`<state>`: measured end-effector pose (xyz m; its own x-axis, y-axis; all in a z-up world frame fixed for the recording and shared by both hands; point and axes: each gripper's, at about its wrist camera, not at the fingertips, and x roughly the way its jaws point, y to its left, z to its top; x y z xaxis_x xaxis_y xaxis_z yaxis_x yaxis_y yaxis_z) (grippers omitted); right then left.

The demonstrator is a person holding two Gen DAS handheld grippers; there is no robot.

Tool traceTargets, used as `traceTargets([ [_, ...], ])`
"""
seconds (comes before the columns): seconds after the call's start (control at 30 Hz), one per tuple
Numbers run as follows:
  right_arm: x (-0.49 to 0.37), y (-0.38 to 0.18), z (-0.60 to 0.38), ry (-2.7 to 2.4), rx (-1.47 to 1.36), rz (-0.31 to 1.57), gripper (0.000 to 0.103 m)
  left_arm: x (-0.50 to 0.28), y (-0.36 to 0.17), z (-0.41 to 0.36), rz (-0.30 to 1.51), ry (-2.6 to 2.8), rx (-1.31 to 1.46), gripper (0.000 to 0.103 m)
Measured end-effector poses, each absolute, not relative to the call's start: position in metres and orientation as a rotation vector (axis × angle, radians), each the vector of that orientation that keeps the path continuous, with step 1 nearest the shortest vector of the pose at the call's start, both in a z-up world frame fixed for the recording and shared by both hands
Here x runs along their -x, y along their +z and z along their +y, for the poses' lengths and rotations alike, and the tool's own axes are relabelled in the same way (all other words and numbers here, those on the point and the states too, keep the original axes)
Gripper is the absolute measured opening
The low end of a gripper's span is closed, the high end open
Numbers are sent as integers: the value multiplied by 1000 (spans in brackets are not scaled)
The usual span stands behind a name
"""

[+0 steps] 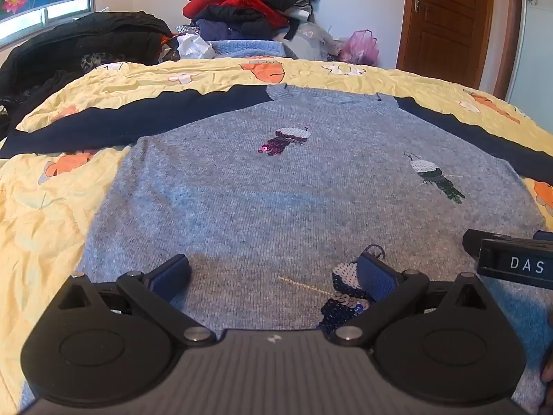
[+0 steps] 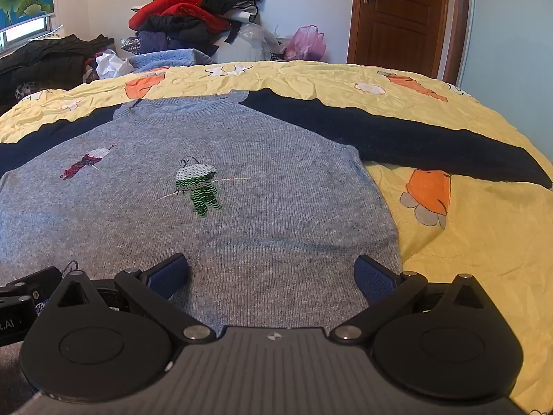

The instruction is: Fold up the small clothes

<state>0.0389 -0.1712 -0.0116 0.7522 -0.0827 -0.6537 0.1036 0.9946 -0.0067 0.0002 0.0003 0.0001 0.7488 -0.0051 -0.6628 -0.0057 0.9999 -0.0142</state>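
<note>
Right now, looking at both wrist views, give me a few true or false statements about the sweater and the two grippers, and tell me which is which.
1. The sweater lies spread flat on the yellow bedspread. True.
2. The left gripper is shut on the hem. False: its fingers stand apart, with nothing between them.
3. The sleeves are navy. True.
4. The sweater is already folded in half. False: both sleeves are stretched out to the sides and the body is unfolded.
5. The right gripper is open over the lower part of the sweater. True.
6. The door stands wide open. False: it is closed.
</note>
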Motion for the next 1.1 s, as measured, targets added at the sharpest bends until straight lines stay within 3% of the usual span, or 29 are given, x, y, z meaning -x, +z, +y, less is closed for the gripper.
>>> traceTargets([
  [1.1, -38, -11, -171, -102, -31, 711, 103, 0, 1, -1, 722, 6, 5, 103],
])
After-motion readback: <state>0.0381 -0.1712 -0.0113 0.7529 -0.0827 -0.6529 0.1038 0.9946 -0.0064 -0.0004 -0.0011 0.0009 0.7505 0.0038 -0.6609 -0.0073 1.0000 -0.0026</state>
